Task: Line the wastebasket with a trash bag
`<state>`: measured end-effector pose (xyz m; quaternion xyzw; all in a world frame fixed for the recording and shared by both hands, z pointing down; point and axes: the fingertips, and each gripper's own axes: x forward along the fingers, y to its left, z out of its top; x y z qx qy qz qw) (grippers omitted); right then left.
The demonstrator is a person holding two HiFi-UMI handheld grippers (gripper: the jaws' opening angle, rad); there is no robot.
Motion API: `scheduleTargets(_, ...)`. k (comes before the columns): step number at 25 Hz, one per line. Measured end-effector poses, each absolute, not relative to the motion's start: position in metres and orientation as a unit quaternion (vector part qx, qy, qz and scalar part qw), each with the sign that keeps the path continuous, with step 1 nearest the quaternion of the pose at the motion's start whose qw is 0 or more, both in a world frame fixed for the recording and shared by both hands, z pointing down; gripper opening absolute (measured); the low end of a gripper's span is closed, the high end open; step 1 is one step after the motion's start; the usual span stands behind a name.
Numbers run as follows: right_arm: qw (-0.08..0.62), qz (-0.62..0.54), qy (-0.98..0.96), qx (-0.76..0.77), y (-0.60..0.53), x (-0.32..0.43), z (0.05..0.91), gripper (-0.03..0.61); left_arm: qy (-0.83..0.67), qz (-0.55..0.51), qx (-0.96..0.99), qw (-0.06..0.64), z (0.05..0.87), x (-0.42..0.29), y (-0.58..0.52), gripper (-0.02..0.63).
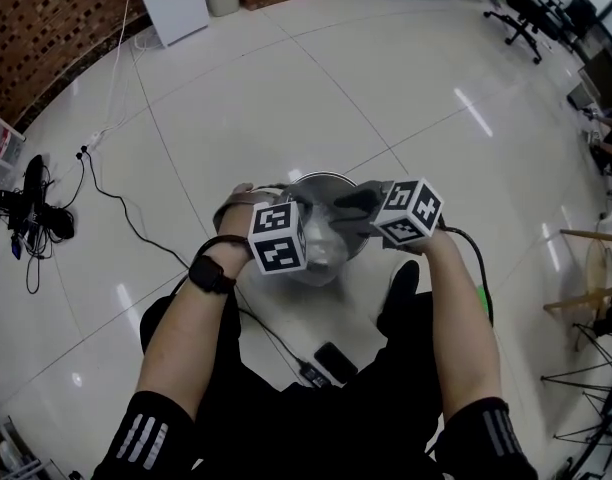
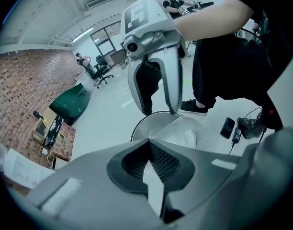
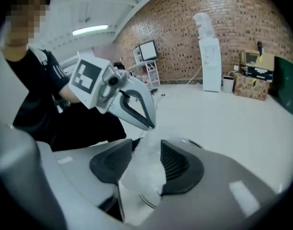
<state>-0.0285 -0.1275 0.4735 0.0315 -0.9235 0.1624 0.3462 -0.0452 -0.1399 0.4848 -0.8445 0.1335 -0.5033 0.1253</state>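
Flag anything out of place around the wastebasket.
A phone and charger lie loose on the floor by the person's feet, beside the wastebasket: easy to step on. The trash bag hangs bunched over the opening, not over the rim; the left gripper pinches it, the right gripper holds its jaws apart around it.
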Motion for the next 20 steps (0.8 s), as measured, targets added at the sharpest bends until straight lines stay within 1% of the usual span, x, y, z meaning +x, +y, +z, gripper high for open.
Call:
scheduleTargets(2,0.328,0.182,-0.927,0.021,-0.116,-0.037,0.470,0.196,0.137,-0.501,-0.844,0.131,0.484,-0.044,-0.141,-0.006)
scheduleTargets(6,0.361,0.170,-0.916,0.036,-0.118,-0.038,0.493,0.198,0.138,-0.494,-0.847,0.141,0.483,-0.037,-0.141,-0.006)
scheduleTargets(9,0.365,0.157,-0.916,0.048,-0.128,-0.039,0.500,0.194,0.137,-0.486,-0.851,0.145,0.479,-0.028,-0.140,-0.006)
scheduleTargets(10,0.368,0.151,-0.916,0.048,-0.130,-0.040,0.501,0.182,0.137,-0.483,-0.852,0.146,0.478,-0.026,-0.141,-0.006)
scheduleTargets(11,0.376,0.141,-0.915,0.046,-0.132,-0.040,0.502,0.139,0.137,-0.480,-0.854,0.148,0.477,-0.024,-0.142,-0.006)
scheduleTargets(12,0.386,0.130,-0.912,0.045,-0.132,-0.039,0.503,0.065,0.136,-0.478,-0.855,0.149,0.476,-0.023,-0.142,-0.006)
scheduleTargets(13,0.395,0.120,-0.910,0.044,-0.133,-0.037,0.505,0.006,0.135,-0.477,-0.856,0.148,0.477,-0.023,-0.143,-0.003)
scheduleTargets(17,0.404,0.114,-0.906,0.061,-0.143,-0.019,0.504,0.006,0.132,-0.474,-0.862,0.123,0.476,-0.031,-0.145,0.059)
scheduleTargets(20,0.404,0.116,-0.902,0.098,-0.159,0.001,0.501,0.006,0.126,-0.461,-0.875,0.081,0.466,-0.044,-0.144,0.096)
